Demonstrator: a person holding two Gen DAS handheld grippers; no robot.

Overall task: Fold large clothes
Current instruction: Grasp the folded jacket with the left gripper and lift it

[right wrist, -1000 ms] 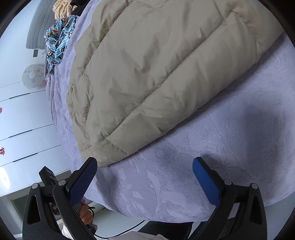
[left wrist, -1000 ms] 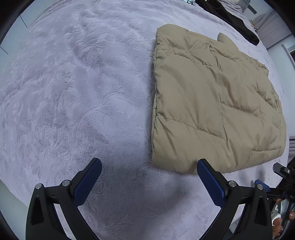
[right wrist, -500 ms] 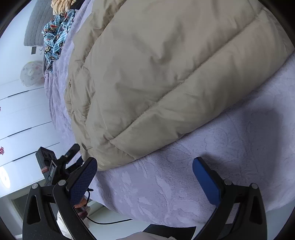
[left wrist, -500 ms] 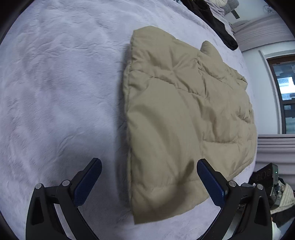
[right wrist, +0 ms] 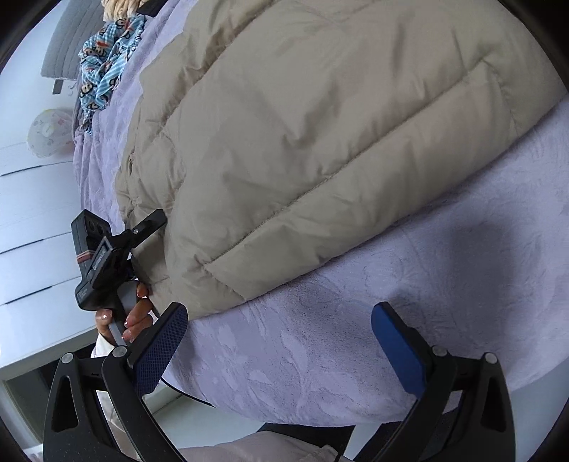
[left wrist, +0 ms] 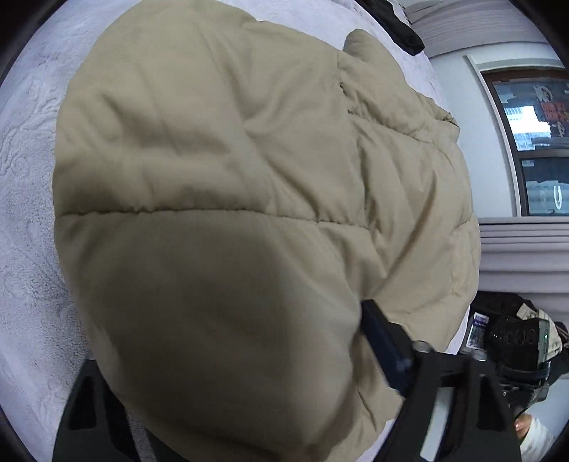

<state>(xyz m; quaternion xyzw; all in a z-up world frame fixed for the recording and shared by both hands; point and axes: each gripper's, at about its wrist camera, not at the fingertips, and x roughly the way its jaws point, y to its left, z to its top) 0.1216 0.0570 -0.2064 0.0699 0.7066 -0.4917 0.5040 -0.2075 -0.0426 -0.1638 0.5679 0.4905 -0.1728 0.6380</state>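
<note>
Across both wrist views no brand, label or writing is legible; the small label on the black device in the lower right of the left wrist view is too blurred to read, and the window [left wrist: 537, 142] at the right edge shows only unreadable shapes. No container is in sight. Beige quilted jacket [left wrist: 227, 199] lies folded on the lavender bedspread [right wrist: 444, 284] and fills most of both frames. Left gripper [left wrist: 234, 359] is pushed down into the near corner of the jacket: its jaws have just been closing, puffy fabric bulges up between them, the right blue pad presses against the cloth in the lower right, and the left finger is mostly buried under the fabric in the lower left. In the right wrist view that same gripper appears at centre left, its upper finger lying on the jacket's edge, with the person's left hand [right wrist: 131, 316] wrapped round the handle below it. Right gripper [right wrist: 281, 330] stands wide, nothing between its blue pads, over bare bedspread just short of the jacket's near edge, pointing steeply down. A blue patterned cloth [right wrist: 106, 60] with cartoon monkey faces lies bunched at upper left of the right wrist view, and a black garment [left wrist: 402, 28] sits at the top of the left wrist view.
</note>
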